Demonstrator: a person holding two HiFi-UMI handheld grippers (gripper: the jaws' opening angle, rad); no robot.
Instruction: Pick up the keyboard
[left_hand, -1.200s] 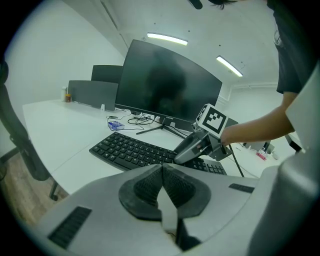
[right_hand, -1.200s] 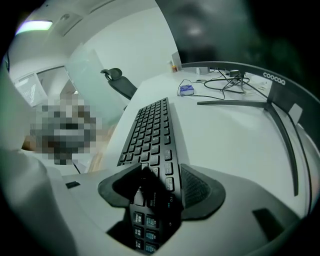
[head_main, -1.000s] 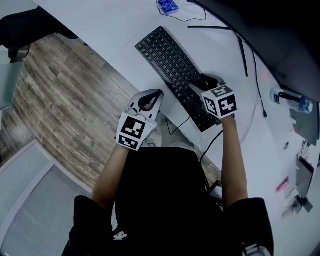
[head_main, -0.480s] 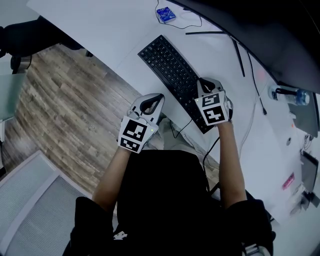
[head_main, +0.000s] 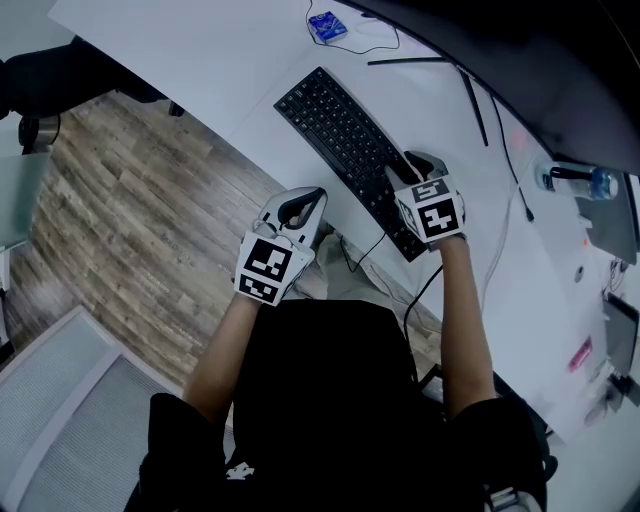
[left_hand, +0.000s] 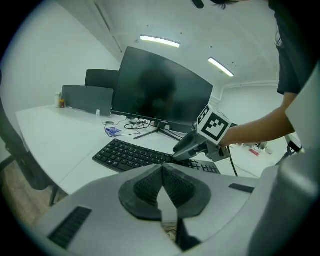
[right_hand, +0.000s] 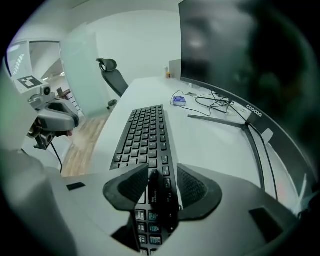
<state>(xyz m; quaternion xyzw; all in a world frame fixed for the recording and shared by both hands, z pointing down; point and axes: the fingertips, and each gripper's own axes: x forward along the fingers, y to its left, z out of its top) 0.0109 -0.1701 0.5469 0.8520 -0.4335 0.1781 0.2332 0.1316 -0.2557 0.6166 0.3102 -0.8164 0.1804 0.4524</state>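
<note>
A black keyboard (head_main: 345, 145) lies slantwise on the white desk (head_main: 230, 60). My right gripper (head_main: 408, 168) points steeply down at the keyboard's near right end. In the right gripper view its jaws (right_hand: 162, 182) have just been opening and stand apart astride a dark strip of the keyboard (right_hand: 145, 130), with a thin gap at the left pad. My left gripper (head_main: 305, 197) hovers off the desk's near edge, shut and empty, its pads (left_hand: 150, 182) touching. From there I see the keyboard (left_hand: 130, 155) and the right gripper (left_hand: 187, 150) ahead.
A large curved monitor (left_hand: 160, 92) on a stand is behind the keyboard. A small blue item (head_main: 330, 25) with cables lies at the far end. A water bottle (head_main: 575, 182) is at the right. An office chair (right_hand: 114, 75) and wooden floor (head_main: 130, 210) are to the left.
The right gripper has tilted a little over the keyboard's right end. The left gripper has stayed where it was, shut.
</note>
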